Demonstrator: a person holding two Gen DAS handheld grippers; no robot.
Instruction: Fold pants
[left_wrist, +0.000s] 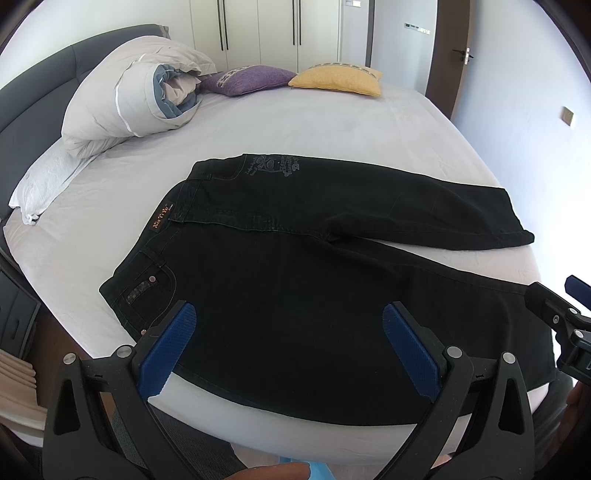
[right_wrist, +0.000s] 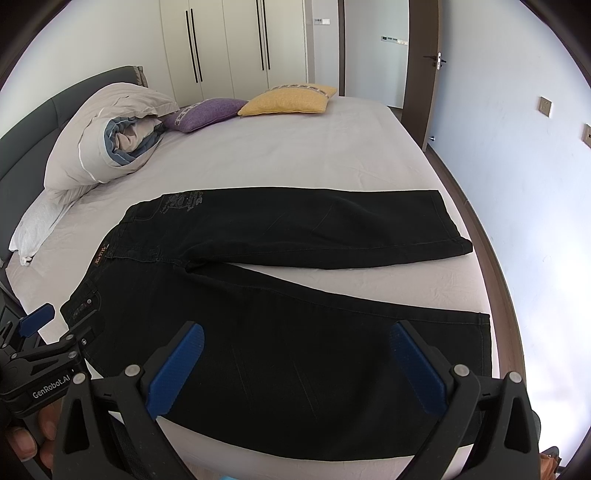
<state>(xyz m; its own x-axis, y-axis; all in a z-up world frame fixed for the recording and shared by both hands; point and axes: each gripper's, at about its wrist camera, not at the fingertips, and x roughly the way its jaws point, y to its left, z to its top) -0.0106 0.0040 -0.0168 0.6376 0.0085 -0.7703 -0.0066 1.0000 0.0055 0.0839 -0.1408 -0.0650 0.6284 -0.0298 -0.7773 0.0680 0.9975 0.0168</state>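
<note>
Black pants are lying flat, legs spread, on bed, left gripper and right gripper both hovering wide open, gripping nothing.

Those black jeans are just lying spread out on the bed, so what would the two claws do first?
Probably lower both open claws, left and right, to grip the near leg's edge and fold it over the far leg: the jeans lie flat, legs splayed apart, nothing gripped yet.
</note>
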